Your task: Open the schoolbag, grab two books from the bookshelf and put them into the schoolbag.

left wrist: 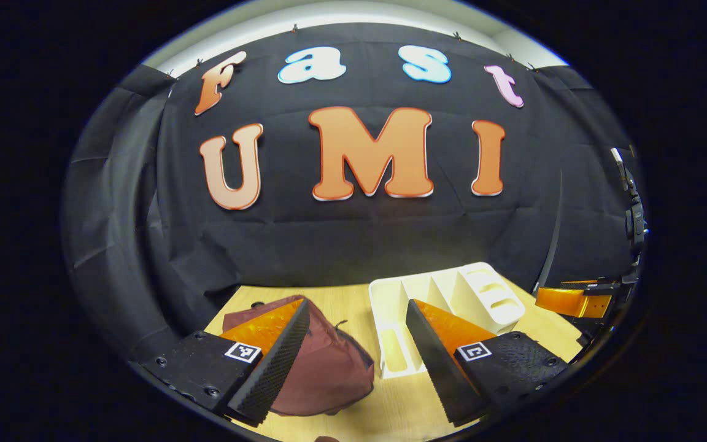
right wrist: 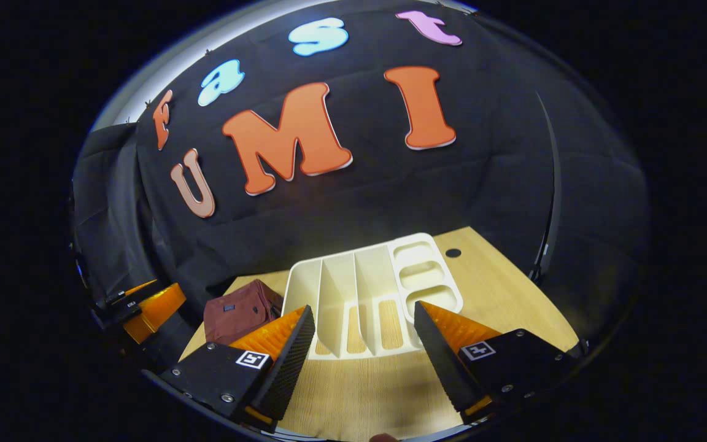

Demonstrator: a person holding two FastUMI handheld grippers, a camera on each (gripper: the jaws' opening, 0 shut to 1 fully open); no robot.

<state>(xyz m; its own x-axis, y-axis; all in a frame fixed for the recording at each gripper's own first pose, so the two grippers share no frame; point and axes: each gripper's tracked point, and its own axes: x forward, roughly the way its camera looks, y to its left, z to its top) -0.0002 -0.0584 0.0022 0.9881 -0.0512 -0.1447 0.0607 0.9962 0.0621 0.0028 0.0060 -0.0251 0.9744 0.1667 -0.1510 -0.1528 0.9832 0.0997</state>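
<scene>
Dim booth, overhead light, sharp, fisheye-warped edges.

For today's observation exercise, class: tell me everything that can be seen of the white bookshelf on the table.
The white bookshelf looks like smooth moulded plastic. Upright dividers split it into several slots, and one end wall has three rounded oblong openings. Long cutouts in its floor let the wooden table show through. Every slot in view is empty; no books can be seen. It stands flat on the table near the black cloth wall, beside the maroon schoolbag; whether the two touch cannot be told. Neither gripper touches it.
</scene>
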